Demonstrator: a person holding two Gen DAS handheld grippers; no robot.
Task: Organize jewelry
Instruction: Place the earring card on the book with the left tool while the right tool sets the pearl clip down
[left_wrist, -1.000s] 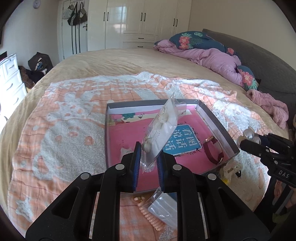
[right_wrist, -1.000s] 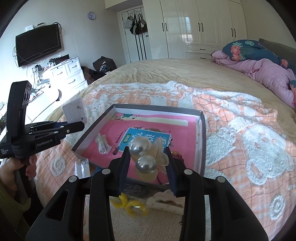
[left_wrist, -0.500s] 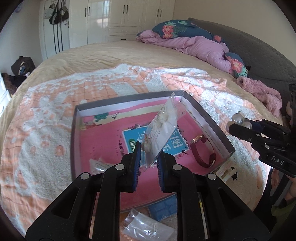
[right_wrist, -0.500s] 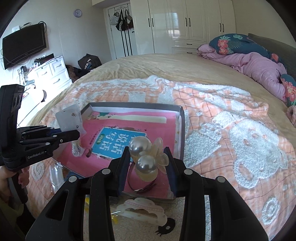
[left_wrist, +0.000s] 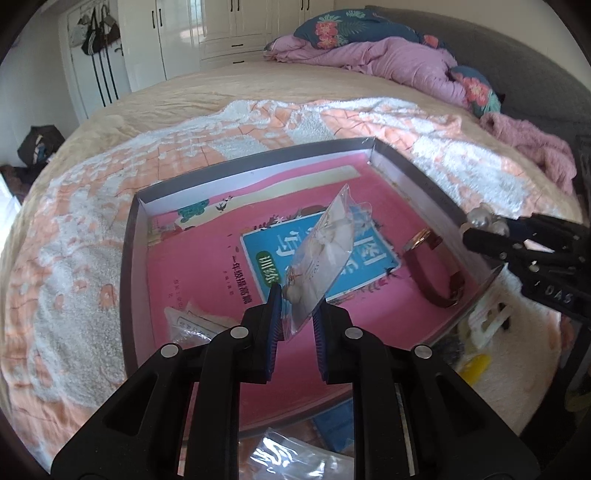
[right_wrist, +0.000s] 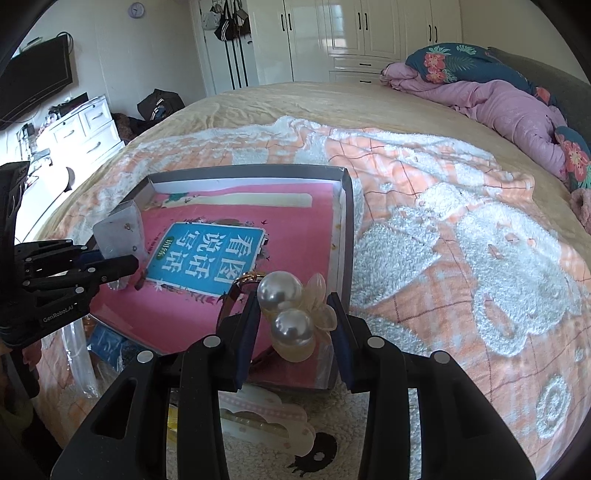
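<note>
A shallow grey box (left_wrist: 127, 258) (right_wrist: 347, 236) lies on the bed, lined with a pink book that has a blue label. My left gripper (left_wrist: 297, 295) is shut on a small clear bag of jewelry (left_wrist: 325, 247), held over the box's near half; the same left gripper (right_wrist: 122, 264) and its bag (right_wrist: 120, 232) show at the box's left edge in the right wrist view. My right gripper (right_wrist: 295, 314) is shut on a pearl hair clip (right_wrist: 284, 306) over the box's near right corner. A red bracelet (left_wrist: 432, 269) lies inside the box at the right.
Another clear bag (left_wrist: 184, 325) rests in the box's near left corner. Outside the near wall lie a white hair clip (right_wrist: 258, 417), yellow clips (left_wrist: 474, 363), plastic bags (left_wrist: 288, 458) and a blue item. A pink quilt and pillows (right_wrist: 491, 88) sit at the bed's far right.
Both grippers have moved forward over the box, each keeping its hold. The box now fills more of both views.
</note>
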